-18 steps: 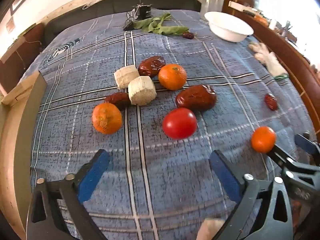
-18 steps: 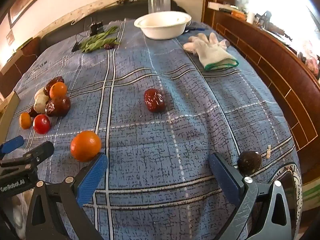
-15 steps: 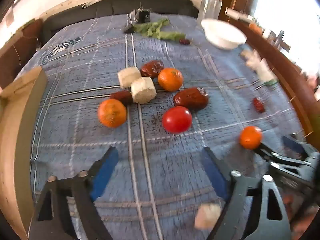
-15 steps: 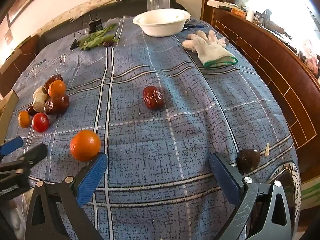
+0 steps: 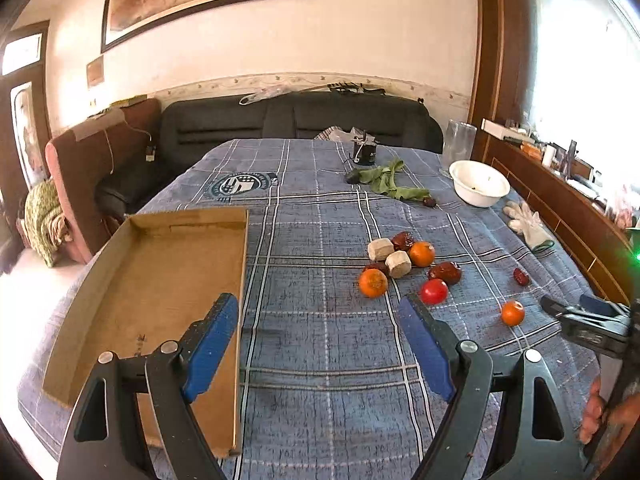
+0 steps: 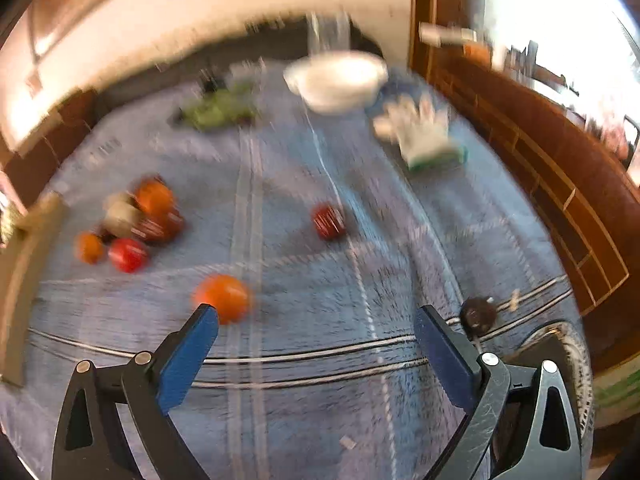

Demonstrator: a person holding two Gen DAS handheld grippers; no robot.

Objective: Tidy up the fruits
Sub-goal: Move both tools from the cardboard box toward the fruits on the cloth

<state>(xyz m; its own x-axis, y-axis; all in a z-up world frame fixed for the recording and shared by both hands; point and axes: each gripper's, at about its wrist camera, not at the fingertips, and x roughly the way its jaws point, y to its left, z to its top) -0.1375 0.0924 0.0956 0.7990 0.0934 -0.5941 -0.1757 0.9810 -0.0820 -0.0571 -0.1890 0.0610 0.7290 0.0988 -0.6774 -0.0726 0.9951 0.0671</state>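
Blue plaid-covered table (image 5: 320, 360) with cardboard tray (image 5: 160, 264), scattered fruits (image 5: 404, 268), white bowl (image 5: 479, 188), glove (image 5: 528, 226).

The left wrist view looks forward and downward along its own fingers from above the near edge of the blue plaid cloth (image 5: 320, 344), taking in the whole surface up to the far edge, with the sofa (image 5: 296, 120) and the wall behind. It sits toward the near left corner, where the cardboard tray (image 5: 160, 280) fills its left side. The right wrist view is blurred; it looks from the near edge further right, tilted lower and nearer the cloth (image 6: 320, 360). Both views share the fruit cluster (image 5: 404, 268) (image 6: 132, 224), the lone orange (image 5: 512, 313) (image 6: 224, 298), the white bowl (image 5: 479, 189) (image 6: 336, 82) and the glove (image 5: 528, 224) (image 6: 420, 132).
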